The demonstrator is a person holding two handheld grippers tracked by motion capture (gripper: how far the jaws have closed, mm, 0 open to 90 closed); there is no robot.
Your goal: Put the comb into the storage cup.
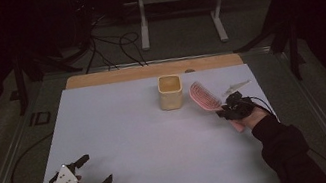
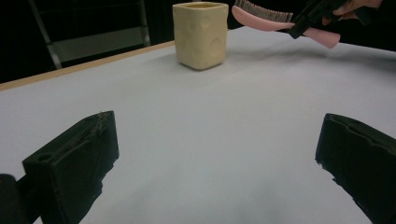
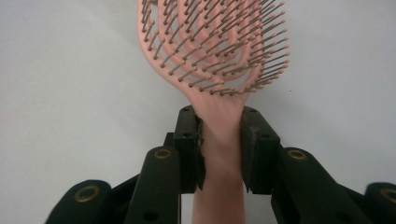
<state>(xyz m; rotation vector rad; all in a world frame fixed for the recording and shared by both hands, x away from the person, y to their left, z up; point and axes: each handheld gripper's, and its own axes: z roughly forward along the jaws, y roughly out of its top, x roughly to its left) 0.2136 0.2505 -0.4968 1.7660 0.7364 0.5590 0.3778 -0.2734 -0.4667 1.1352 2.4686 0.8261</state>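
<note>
My right gripper (image 1: 227, 109) is shut on the handle of a pink hairbrush (image 1: 203, 95) and holds it above the white table, right of centre. In the right gripper view both pads clamp the pink hairbrush's handle (image 3: 219, 140), with the bristled head spreading above the gripper (image 3: 219, 116). A cream-yellow square cup (image 1: 170, 91) stands upright just left of the brush head. My left gripper (image 1: 95, 170) rests at the near left corner, its jaws wide apart with nothing between them. From the left gripper (image 2: 215, 154), the cup (image 2: 201, 32) and the hairbrush (image 2: 266, 18) show far ahead.
A small pale object (image 1: 237, 87) lies on the table just behind the right gripper. The white sheet (image 1: 124, 144) covers the table, with a wooden strip (image 1: 147, 71) along its far edge. Cables and a stand's legs (image 1: 177, 12) sit on the floor beyond.
</note>
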